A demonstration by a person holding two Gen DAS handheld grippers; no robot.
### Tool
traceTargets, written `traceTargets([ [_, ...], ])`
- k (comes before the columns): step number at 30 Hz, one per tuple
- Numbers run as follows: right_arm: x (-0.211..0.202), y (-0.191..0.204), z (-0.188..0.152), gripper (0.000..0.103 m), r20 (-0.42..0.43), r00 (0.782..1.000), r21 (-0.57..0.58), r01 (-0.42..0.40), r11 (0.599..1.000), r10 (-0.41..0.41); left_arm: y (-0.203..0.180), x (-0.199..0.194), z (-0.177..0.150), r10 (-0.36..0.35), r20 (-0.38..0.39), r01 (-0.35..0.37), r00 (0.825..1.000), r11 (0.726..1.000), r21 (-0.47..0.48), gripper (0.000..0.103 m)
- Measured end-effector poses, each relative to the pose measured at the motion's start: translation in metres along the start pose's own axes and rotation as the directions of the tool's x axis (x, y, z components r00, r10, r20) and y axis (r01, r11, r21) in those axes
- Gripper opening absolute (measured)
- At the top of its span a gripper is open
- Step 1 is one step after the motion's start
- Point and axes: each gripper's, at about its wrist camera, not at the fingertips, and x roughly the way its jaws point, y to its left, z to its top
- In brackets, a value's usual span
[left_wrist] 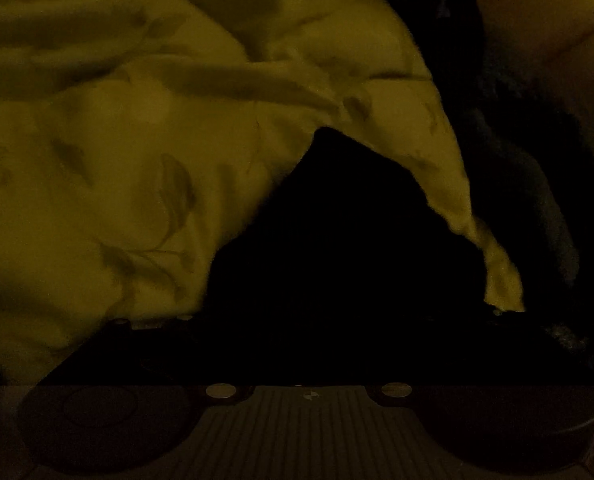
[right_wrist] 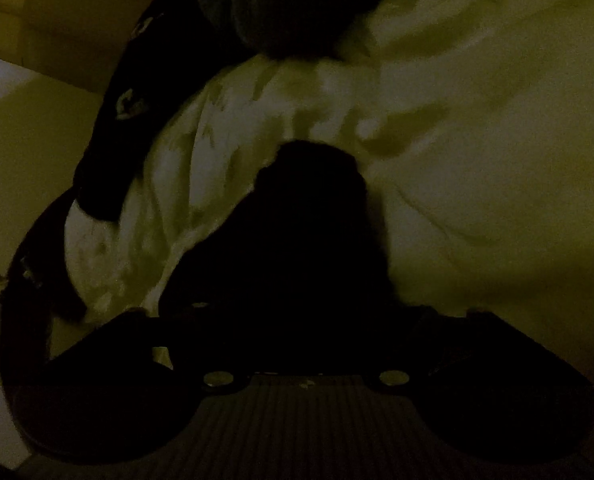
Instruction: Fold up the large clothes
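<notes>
Both views are very dark and tinted yellow-green, so much detail is lost.

The landmark is the pale cloth (left_wrist: 145, 128), a large crumpled sheet of fabric printed with faint leaf shapes. In the left wrist view it fills the upper left and middle, lying in soft folds, and one narrow tail of it hangs down to the right, ending just above the left gripper (left_wrist: 309, 280). Below the cloth's lower edge there is a black triangular area where nothing can be made out. The fingers of this gripper are lost in that darkness; only the ribbed body and two round bolts show along the bottom edge. The jaws stand wide, and nothing shows between them. To the right of the cloth lies a dark garment (left_wrist: 537, 208), with a lighter surface beyond it in the upper right corner.

In the right wrist view the same cloth (right_wrist: 477, 140) spreads across the middle and right, bunched into tight pleats at its left side. A black mass sits in front of it, at the right gripper (right_wrist: 309, 240), and the fingers cannot be told from it. Whether these jaws hold the cloth or a dark fabric, or nothing, I cannot tell. Left of the cloth a dark strap-like garment (right_wrist: 125, 120) with small pale marks runs diagonally, and beyond that is a plain light surface (right_wrist: 25, 160).
</notes>
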Motion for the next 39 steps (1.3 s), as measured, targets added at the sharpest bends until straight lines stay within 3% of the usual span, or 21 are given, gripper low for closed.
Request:
traceTargets([
  [2,0.005,0.009,0.003,0.044,0.032,0.999,-0.02,0.012,1.0,-0.011,-0.008,-0.001,0.002,0.004,0.001,-0.004,1.0,0.999,0.035,0.103],
  [3,0.006,0.012,0.002,0.028,0.041,0.999,-0.031,0.024,0.999,-0.023,-0.014,-0.002,0.001,0.016,-0.003,-0.016,1.0,0.997,0.07,0.103],
  [4,0.004,0.016,0.0,0.023,0.053,0.998,-0.046,0.04,0.998,-0.037,-0.019,-0.005,0.001,0.013,-0.004,-0.013,1.0,0.996,0.088,0.09],
  [6,-0.012,0.034,-0.01,0.019,0.127,0.988,-0.141,0.107,0.984,-0.089,-0.025,-0.017,-0.005,-0.029,-0.005,0.029,1.0,0.996,0.089,0.075],
  [10,-0.063,0.075,-0.044,0.018,0.215,0.97,-0.303,0.174,0.937,-0.111,-0.049,-0.056,-0.033,-0.122,-0.017,0.124,0.992,0.986,0.111,0.071],
  [14,-0.149,0.118,-0.092,0.018,0.326,0.943,-0.441,0.209,0.873,-0.062,-0.083,-0.111,-0.065,-0.2,-0.014,0.199,0.98,0.969,0.147,0.071],
  [17,-0.222,0.142,-0.126,0.017,0.377,0.926,-0.518,0.236,0.822,-0.029,-0.119,-0.162,-0.092,-0.228,-0.019,0.227,0.973,0.947,0.226,0.071],
  [19,-0.272,0.149,-0.142,0.017,0.394,0.918,-0.502,0.25,0.828,-0.039,-0.146,-0.193,-0.113,-0.231,-0.048,0.235,0.972,0.927,0.293,0.071],
  [22,-0.359,0.153,-0.161,0.017,0.432,0.899,-0.41,0.273,0.87,-0.079,-0.185,-0.232,-0.149,-0.293,-0.12,0.317,0.948,0.879,0.357,0.071],
  [25,-0.428,0.153,-0.174,0.017,0.452,0.884,-0.388,0.319,0.865,-0.123,-0.226,-0.251,-0.187,-0.316,-0.194,0.37,0.929,0.826,0.426,0.071],
  [27,-0.465,0.144,-0.177,0.017,0.463,0.87,-0.359,0.358,0.862,-0.169,-0.251,-0.243,-0.209,-0.33,-0.25,0.411,0.91,0.798,0.441,0.071],
  [31,-0.508,0.09,-0.162,0.018,0.488,0.816,-0.2,0.45,0.871,-0.309,-0.307,-0.181,-0.252,-0.304,-0.356,0.453,0.883,0.747,0.486,0.072],
  [33,-0.514,0.054,-0.146,0.018,0.494,0.779,-0.158,0.518,0.841,-0.387,-0.334,-0.139,-0.272,-0.267,-0.376,0.444,0.887,0.717,0.537,0.071],
  [35,-0.51,0.008,-0.123,0.019,0.496,0.733,-0.125,0.591,0.797,-0.465,-0.361,-0.09,-0.293,-0.191,-0.375,0.398,0.907,0.677,0.619,0.071],
  [37,-0.5,-0.033,-0.101,0.028,0.467,0.692,-0.073,0.65,0.756,-0.55,-0.382,-0.048,-0.31,-0.088,-0.353,0.324,0.932,0.641,0.696,0.073],
  [39,-0.484,-0.071,-0.08,0.038,0.432,0.655,-0.068,0.709,0.702,-0.62,-0.391,-0.02,-0.315,0.039,-0.294,0.211,0.955,0.609,0.765,0.082],
])
